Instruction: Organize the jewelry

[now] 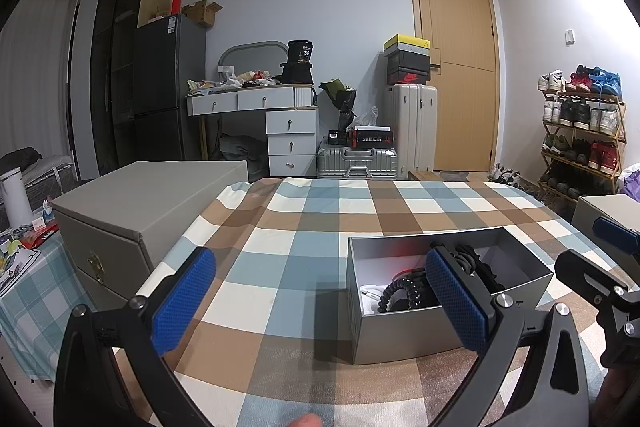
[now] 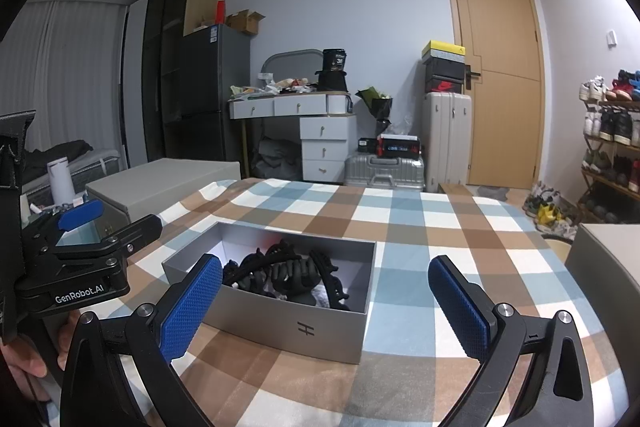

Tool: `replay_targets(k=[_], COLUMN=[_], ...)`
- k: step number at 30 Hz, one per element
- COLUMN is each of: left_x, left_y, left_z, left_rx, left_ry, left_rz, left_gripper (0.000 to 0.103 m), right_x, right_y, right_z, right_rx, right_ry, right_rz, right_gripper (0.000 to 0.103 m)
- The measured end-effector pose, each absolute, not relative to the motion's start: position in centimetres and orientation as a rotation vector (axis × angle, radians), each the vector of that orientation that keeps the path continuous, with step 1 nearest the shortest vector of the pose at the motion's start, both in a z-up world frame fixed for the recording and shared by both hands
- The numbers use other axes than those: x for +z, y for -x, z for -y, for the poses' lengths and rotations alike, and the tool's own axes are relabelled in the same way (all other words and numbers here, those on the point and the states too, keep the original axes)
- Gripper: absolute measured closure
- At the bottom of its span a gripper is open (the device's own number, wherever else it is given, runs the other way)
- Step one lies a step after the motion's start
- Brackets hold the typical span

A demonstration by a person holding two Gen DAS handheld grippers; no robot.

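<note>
left wrist view: we hold the left gripper (image 1: 320, 301) spread wide and empty over the checked cloth (image 1: 304, 227); the grey box (image 1: 404, 331) holds black hair clips (image 1: 404, 291); right wrist view: the right gripper (image 2: 324, 303) is spread too; the clips (image 2: 288, 275) lie jumbled inside the box (image 2: 288, 331), so we cannot tell sorted or unsorted.

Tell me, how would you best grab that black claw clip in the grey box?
Probably from above: the grey box walls block any side approach. Pinch the black claw clip across its arched back, which sits topmost in the pile, with the open right hand-held gripper.
</note>
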State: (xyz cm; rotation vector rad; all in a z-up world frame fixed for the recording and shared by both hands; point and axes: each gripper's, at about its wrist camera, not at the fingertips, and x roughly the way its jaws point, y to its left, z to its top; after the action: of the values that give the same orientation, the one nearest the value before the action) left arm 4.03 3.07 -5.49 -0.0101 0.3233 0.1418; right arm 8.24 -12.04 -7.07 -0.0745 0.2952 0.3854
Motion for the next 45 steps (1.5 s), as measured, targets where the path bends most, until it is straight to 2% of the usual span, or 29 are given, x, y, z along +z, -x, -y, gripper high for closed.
replay_targets(k=[45], left_x=[-5.33], left_y=[-3.87], left_z=[-2.87], left_rx=[0.116], left_ry=[0.012], left_rz=[-0.321], left_gripper=[0.001], right_x=[-6.99], right_y=[-8.22], right_z=[12.04], right_rx=[0.384], right_ry=[0.074], right_rz=[-0.290], right_gripper=[0.000])
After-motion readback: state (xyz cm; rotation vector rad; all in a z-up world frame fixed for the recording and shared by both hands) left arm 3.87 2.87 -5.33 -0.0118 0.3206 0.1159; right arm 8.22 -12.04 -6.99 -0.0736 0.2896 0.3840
